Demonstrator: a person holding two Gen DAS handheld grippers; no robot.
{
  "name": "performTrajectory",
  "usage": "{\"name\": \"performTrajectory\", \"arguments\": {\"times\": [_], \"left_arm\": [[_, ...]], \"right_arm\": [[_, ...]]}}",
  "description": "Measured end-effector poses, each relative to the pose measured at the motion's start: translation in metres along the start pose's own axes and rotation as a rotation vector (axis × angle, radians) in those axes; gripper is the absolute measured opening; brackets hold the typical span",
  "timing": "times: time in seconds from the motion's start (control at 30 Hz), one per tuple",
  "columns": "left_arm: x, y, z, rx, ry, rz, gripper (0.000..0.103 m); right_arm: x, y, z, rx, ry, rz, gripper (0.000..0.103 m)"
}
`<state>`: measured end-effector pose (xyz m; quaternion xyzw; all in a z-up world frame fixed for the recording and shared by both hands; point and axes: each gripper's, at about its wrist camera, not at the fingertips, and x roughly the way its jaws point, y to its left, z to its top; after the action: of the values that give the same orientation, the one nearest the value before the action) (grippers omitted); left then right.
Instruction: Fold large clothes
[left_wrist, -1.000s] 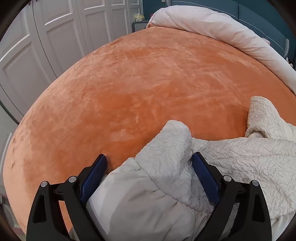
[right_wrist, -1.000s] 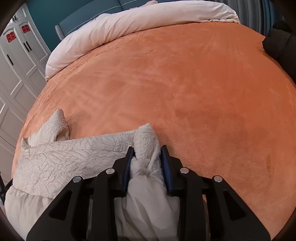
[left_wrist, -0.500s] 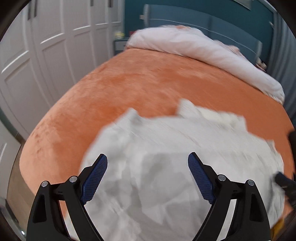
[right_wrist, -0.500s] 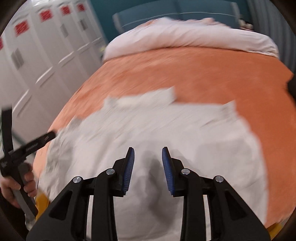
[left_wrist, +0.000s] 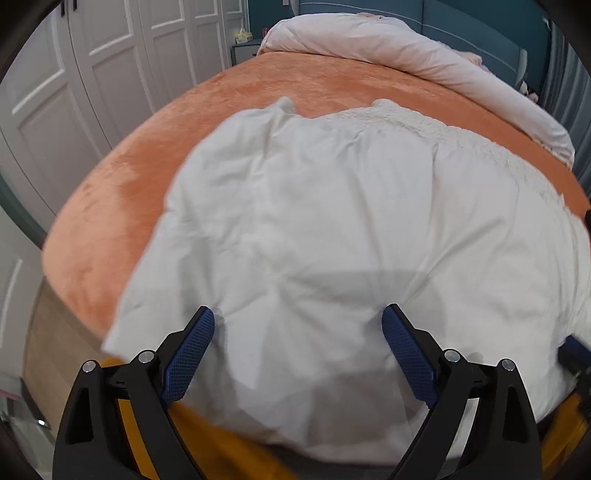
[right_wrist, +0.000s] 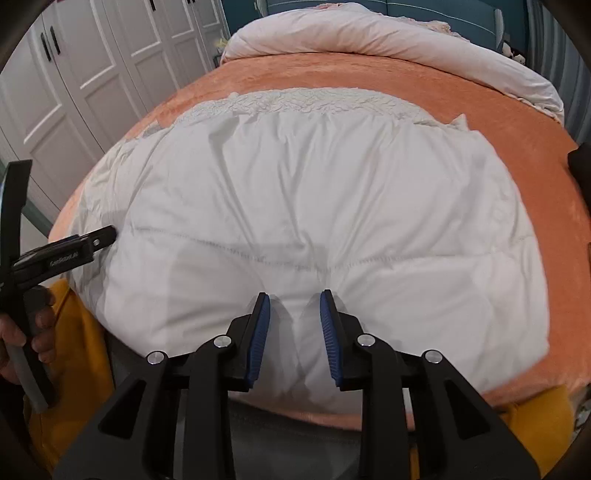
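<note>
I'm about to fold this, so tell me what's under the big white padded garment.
The white padded garment lies spread on the orange plush bed cover, which shows around its edges. Anything else beneath it is covered.

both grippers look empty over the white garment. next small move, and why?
Probably lower the right gripper onto the white garment's near edge and pinch it. Both grippers are open and hold nothing, the left gripper spread wider, while the garment lies flat on the orange bedspread, awaiting a fold.
</note>
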<state>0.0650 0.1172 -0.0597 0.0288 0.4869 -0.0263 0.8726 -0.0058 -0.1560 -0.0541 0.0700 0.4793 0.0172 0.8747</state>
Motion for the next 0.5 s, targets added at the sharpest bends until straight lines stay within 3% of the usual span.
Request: {"name": "performTrajectory", "arguments": {"times": [0.1,0.27,0.37,0.5], "left_arm": [[-0.016,0.017,-0.004,-0.048,-0.015,-0.005,0.088],[-0.026,0.044,-0.006,-0.131,-0.004,0.008,0.087],[-0.028,0.050,-0.005,-0.147,-0.001,0.010,0.086],[-0.032,0.047,-0.006,-0.125,-0.010,0.010,0.086]], "right_arm": [[-0.015,0.006,0.026,0.017,-0.034,0.046,0.028],[-0.022,0.033,0.079,-0.032,-0.124,0.052,0.026],[0.000,0.044,0.088,-0.016,-0.081,0.076,0.026],[0.029,0.055,0.057,0.003,0.021,0.077,0.026]]}}
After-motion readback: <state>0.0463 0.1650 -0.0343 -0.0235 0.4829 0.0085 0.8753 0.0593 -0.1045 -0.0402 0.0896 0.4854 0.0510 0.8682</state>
